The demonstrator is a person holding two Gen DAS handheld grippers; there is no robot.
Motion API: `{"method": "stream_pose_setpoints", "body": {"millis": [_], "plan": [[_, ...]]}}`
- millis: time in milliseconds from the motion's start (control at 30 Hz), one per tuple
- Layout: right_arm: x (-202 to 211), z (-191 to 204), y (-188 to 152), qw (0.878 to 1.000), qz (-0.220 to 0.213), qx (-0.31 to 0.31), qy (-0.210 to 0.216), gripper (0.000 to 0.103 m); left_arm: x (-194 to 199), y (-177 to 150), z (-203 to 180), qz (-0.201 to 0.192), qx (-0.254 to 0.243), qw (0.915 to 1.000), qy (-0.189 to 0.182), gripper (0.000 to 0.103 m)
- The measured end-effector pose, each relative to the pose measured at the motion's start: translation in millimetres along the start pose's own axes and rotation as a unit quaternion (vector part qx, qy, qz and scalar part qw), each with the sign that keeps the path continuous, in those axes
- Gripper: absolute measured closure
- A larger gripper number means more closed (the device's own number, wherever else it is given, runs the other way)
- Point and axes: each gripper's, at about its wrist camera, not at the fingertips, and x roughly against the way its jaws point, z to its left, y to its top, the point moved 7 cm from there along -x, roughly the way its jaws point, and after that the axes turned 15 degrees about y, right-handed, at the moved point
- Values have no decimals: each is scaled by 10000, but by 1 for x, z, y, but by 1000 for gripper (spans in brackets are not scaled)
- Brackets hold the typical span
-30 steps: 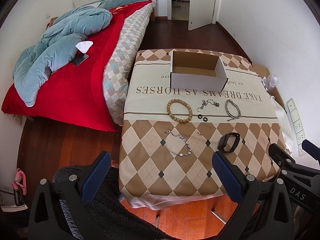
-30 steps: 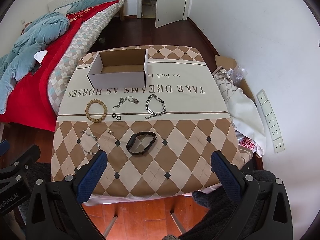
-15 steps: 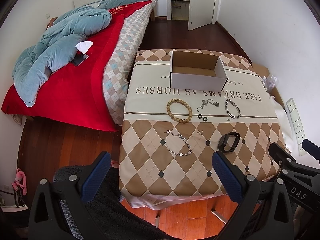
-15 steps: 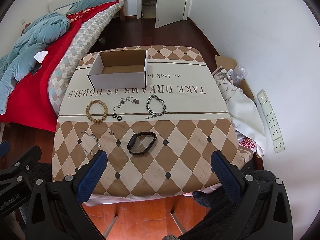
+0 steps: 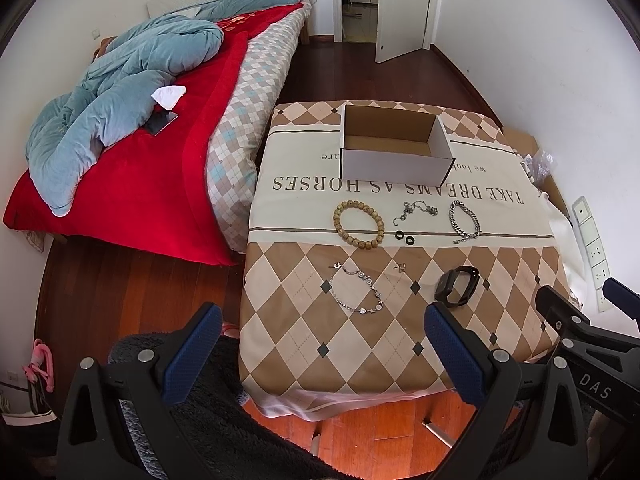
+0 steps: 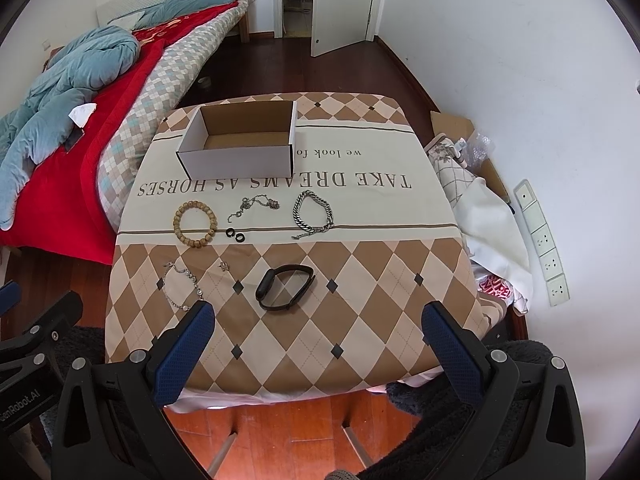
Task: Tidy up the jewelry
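Observation:
An open white cardboard box (image 5: 394,148) (image 6: 240,146) stands at the far side of a small table under a diamond-pattern cloth (image 5: 360,340) (image 6: 360,300). In front of it lie a wooden bead bracelet (image 5: 358,223) (image 6: 195,224), a thin silver chain (image 5: 416,212) (image 6: 256,205), a thick silver chain bracelet (image 5: 464,218) (image 6: 313,214), two small black rings (image 5: 403,237) (image 6: 235,235), a crystal bracelet (image 5: 356,290) (image 6: 182,284), a tiny earring (image 5: 401,267) (image 6: 224,267) and a black wristband (image 5: 458,285) (image 6: 285,287). My left gripper (image 5: 320,346) and right gripper (image 6: 318,340) hover open and empty over the table's near edge.
A bed with a red cover (image 5: 120,184) and a blue duvet (image 5: 120,92) runs along the left. White fabric and bags (image 6: 492,220) lie between table and right wall. Dark fuzzy clothing (image 5: 200,420) sits below the grippers. An open door (image 5: 404,4) is at the back.
Both views have shifted only slightly; the jewelry and box lie where they were. Both grippers stay open.

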Motion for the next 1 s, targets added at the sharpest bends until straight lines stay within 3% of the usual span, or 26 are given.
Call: {"method": "stream_pose_setpoints", "body": {"millis": [833,1000], "plan": [[0,1,2,10000,-16,-14,-3,0,0,0,0,-5,-3,10000,8,0],[-9,-3,4,9997,126,-183,41,0,-18,6,4,122,31,9998,157,0]]}}
